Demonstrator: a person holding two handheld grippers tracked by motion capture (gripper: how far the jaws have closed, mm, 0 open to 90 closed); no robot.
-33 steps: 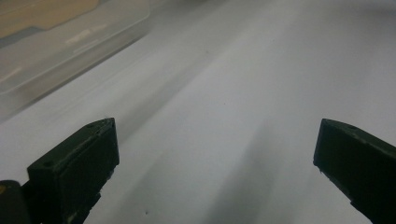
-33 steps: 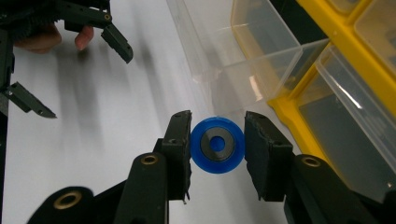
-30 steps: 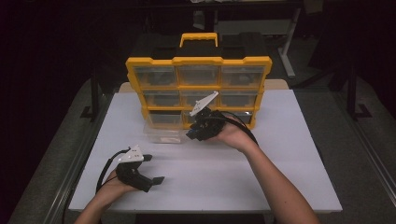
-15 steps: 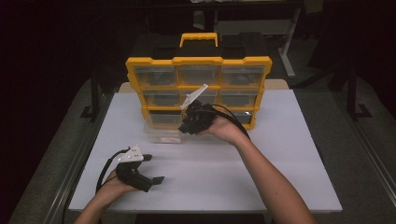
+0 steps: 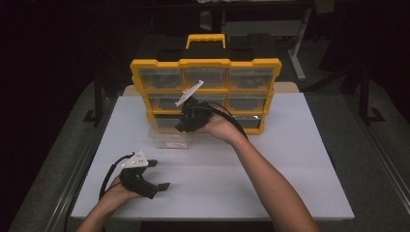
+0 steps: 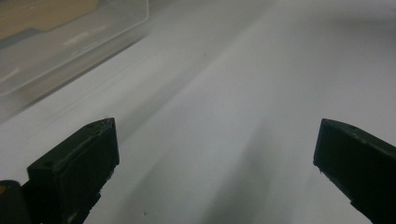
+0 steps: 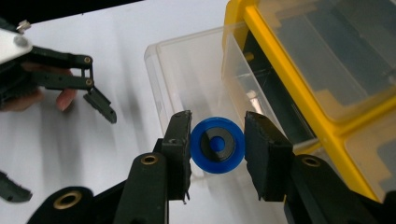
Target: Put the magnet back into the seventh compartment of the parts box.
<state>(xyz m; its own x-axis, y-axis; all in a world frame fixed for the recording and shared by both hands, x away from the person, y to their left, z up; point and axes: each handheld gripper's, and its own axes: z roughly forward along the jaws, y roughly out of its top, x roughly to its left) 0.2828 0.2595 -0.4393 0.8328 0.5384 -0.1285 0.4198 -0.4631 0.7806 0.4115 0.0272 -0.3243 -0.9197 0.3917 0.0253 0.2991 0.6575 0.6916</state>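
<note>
Right gripper (image 7: 217, 140) clamped on small blue plastic wheel w/ black hub (image 7: 217, 145), held over clear plastic drawer (image 7: 187, 70) pulled out of yellow drawer organiser (image 5: 205, 92) at bench's (image 5: 300, 154) far edge. Left gripper (image 5: 152, 175) jaws wide apart, near front-left corner

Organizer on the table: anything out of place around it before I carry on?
One thing stands out: a clear drawer is out of the yellow organizer, lying on the white table in front of its bottom-left slot. The right gripper holds a blue disc above that drawer. Nothing looks spilled or damaged. The left gripper rests open, apart.
</note>
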